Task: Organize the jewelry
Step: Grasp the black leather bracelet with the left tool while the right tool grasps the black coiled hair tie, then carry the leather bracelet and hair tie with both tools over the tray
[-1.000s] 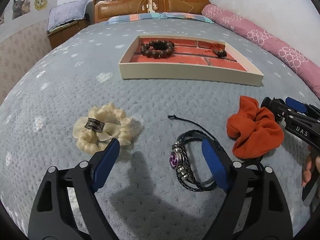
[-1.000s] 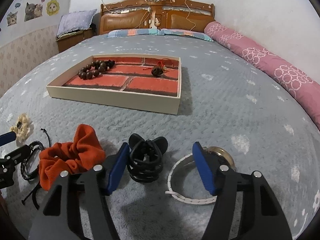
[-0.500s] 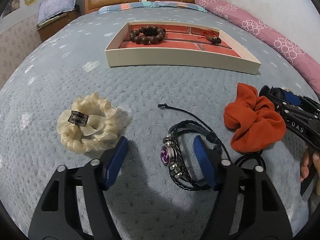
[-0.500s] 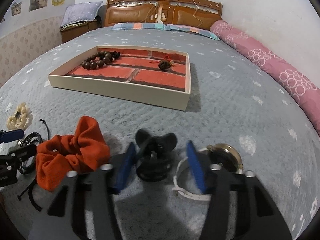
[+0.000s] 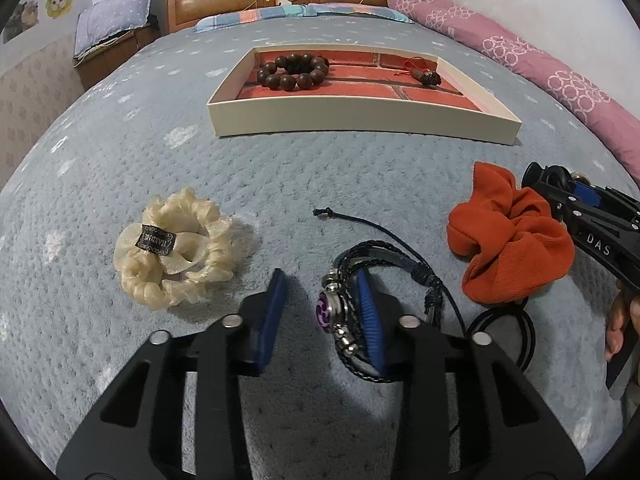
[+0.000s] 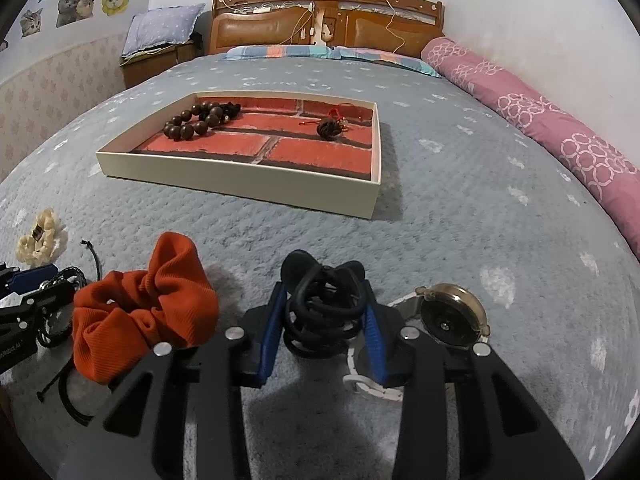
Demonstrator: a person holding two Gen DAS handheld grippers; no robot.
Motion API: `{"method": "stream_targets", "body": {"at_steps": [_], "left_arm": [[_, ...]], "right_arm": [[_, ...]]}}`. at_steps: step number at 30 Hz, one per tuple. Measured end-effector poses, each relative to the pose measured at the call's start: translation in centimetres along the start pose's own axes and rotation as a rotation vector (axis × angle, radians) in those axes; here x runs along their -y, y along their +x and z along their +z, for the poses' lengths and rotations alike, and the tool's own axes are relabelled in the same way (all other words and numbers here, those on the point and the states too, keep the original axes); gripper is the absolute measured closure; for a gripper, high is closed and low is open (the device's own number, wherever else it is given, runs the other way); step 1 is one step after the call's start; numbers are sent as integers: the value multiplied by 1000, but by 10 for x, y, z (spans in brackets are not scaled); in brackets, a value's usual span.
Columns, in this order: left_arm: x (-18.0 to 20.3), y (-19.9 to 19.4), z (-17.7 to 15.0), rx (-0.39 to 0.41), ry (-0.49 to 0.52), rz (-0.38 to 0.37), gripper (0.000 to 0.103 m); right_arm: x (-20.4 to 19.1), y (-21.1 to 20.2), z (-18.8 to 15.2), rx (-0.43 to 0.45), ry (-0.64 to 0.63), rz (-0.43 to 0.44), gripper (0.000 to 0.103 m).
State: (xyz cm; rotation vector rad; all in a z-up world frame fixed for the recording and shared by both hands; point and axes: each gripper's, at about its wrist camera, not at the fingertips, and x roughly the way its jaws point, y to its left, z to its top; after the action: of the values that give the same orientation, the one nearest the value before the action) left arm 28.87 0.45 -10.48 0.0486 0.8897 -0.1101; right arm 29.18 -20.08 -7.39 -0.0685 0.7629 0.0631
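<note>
A cream tray (image 5: 360,120) with a brick-patterned floor holds a brown bead bracelet (image 5: 294,71) and a knotted charm (image 5: 426,77); the tray also shows in the right wrist view (image 6: 240,184). My left gripper (image 5: 320,304) is partly open, low over the bed, with its right finger inside the loop of a black braided bracelet with a purple charm (image 5: 332,310). My right gripper (image 6: 322,316) is shut on a bundle of black hair ties (image 6: 322,304).
A cream scrunchie (image 5: 174,248) lies left of the left gripper. An orange scrunchie (image 5: 508,240) lies between the grippers, also in the right wrist view (image 6: 140,316). A watch with a white strap (image 6: 452,320) lies by the right gripper. A pink bolster (image 6: 560,136) lines the right side.
Both grippers have narrowed. The left one moved onto the black bracelet and the right one closed around the black hair ties.
</note>
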Motion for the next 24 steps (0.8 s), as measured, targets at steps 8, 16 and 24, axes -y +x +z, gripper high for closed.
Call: {"method": "stream_targets", "body": {"at_steps": [8,16,24], "left_arm": [[-6,-1,0,8,-31,-8,88],[-8,-4,-1,22,-44,-8,89],[-9,-6,0,23,-48,-11,89]], "right_arm": [[2,-1,0,5,7,0,66],[2,-1,0,7,10,-1,66],[2,-2,1,5,11,4,66]]}}
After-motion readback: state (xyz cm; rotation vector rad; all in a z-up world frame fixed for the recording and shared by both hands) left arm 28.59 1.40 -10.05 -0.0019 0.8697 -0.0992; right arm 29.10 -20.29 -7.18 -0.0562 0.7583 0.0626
